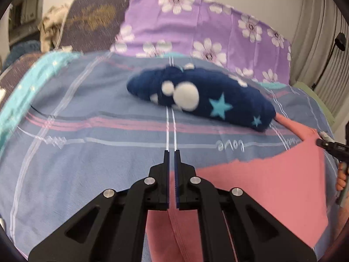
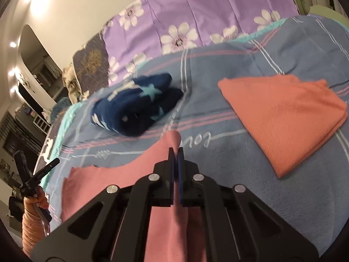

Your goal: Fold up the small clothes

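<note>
Stretching between both tools, a pink garment (image 1: 272, 181) of smooth, soft knit lies on the blue striped bed cover (image 1: 87, 152). The left tool (image 1: 171, 152) and the right tool (image 2: 175, 150) each pinch its edge tight.

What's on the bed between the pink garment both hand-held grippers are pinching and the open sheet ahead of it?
Nothing visible right in front. The pink garment is pinched by the left hand-held gripper and the right hand-held gripper. The bedsheet just ahead is bare. The navy star garment lies farther back; the folded orange cloth lies off to the right.
</note>
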Demonstrator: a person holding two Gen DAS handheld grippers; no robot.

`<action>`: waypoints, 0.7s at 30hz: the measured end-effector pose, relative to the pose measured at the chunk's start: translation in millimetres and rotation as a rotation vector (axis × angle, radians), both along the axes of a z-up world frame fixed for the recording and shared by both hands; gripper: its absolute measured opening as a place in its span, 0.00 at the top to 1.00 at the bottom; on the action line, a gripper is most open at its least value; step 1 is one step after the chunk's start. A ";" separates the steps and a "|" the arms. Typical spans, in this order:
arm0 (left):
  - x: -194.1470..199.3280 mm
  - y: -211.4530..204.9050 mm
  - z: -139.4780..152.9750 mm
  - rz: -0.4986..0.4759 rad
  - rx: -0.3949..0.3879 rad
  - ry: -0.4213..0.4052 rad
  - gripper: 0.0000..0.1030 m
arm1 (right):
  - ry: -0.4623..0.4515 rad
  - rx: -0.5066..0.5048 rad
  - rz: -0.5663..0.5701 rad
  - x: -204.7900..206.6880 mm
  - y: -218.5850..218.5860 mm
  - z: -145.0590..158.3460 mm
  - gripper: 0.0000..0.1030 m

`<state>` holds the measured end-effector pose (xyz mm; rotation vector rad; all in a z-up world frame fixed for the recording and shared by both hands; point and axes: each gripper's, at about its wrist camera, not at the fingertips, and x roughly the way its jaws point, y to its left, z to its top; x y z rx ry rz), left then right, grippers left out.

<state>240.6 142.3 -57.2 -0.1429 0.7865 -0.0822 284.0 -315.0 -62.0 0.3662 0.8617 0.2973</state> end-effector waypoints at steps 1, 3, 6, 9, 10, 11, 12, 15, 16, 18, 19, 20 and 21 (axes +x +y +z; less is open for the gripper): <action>-0.4 -0.5 -4.7 -0.003 0.006 0.014 0.78 | 0.014 -0.007 -0.003 0.3 -0.5 -6.4 0.98; -0.7 -2.8 -12.8 -0.001 0.024 0.025 0.49 | 0.042 -0.010 -0.011 1.4 -2.8 -17.5 0.98; 8.4 -8.1 -28.4 -0.025 0.018 0.088 0.58 | 0.062 -0.008 -0.020 3.4 -4.2 -25.8 0.98; 17.4 -17.3 -38.3 -0.025 0.052 0.126 0.99 | 0.056 0.000 -0.027 2.8 -4.6 -25.3 0.98; 14.0 -19.5 -32.5 -0.025 0.064 0.086 0.99 | 0.041 0.012 -0.030 0.7 -6.0 -21.9 0.98; 8.2 -22.2 -21.5 -0.036 0.068 0.025 0.99 | 0.018 0.027 -0.036 -1.9 -8.6 -16.7 0.98; 4.0 -22.5 -14.0 -0.036 0.064 -0.012 0.99 | 0.005 0.034 -0.040 -2.8 -10.3 -13.4 0.98; 3.3 -18.3 2.3 -0.014 0.059 -0.052 0.99 | -0.004 0.050 -0.058 1.5 -16.0 -8.1 0.98; 5.4 -16.3 3.6 -0.003 0.061 -0.055 0.99 | 0.007 0.051 -0.064 4.7 -16.0 -10.5 0.98; 12.0 -15.2 1.1 0.014 0.072 -0.052 0.99 | 0.035 0.035 -0.061 10.9 -12.2 -19.7 0.97; 15.6 -14.9 -3.6 0.021 0.086 -0.042 0.98 | 0.050 0.026 -0.062 11.9 -11.0 -24.7 0.94; 19.4 -15.4 -8.1 0.025 0.098 -0.030 0.97 | 0.059 0.020 -0.069 12.3 -11.6 -27.8 0.93; 21.2 -14.6 -15.3 0.042 0.120 -0.013 0.97 | 0.069 0.020 -0.078 10.5 -13.6 -31.8 0.93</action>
